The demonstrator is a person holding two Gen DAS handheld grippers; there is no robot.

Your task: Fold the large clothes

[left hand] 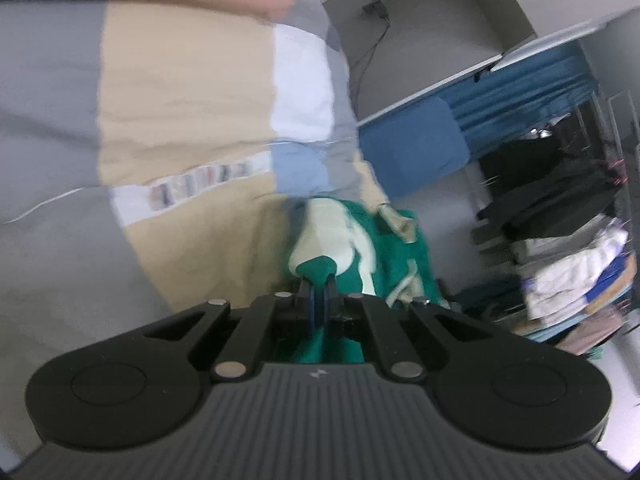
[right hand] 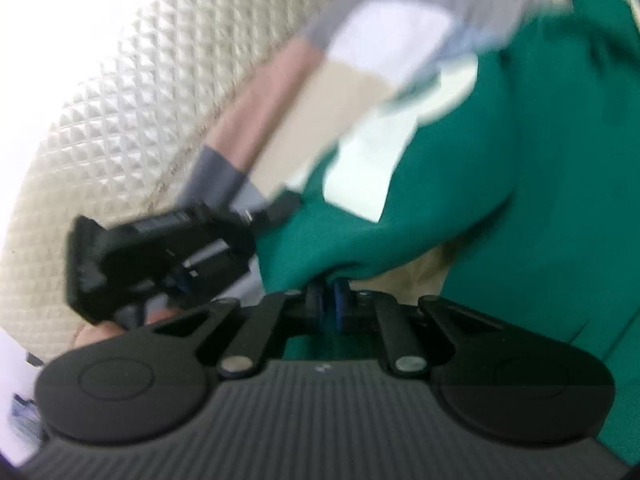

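A green garment with white patches (left hand: 384, 248) hangs in front of my left gripper (left hand: 319, 292), which is shut on a fold of it; green cloth also shows between the fingers lower down. In the right wrist view the same green garment (right hand: 500, 168) fills the right side. My right gripper (right hand: 329, 294) is shut on its lower edge. The left gripper's black body (right hand: 160, 256) shows to the left of the cloth, held by a hand. Both views are blurred by motion.
The person's torso in a grey, beige and white top (left hand: 168, 112) is close on the left. A blue-draped table (left hand: 500, 92) and stacked folded clothes (left hand: 568, 272) stand at the right. A quilted cream surface (right hand: 120, 100) lies behind the right gripper.
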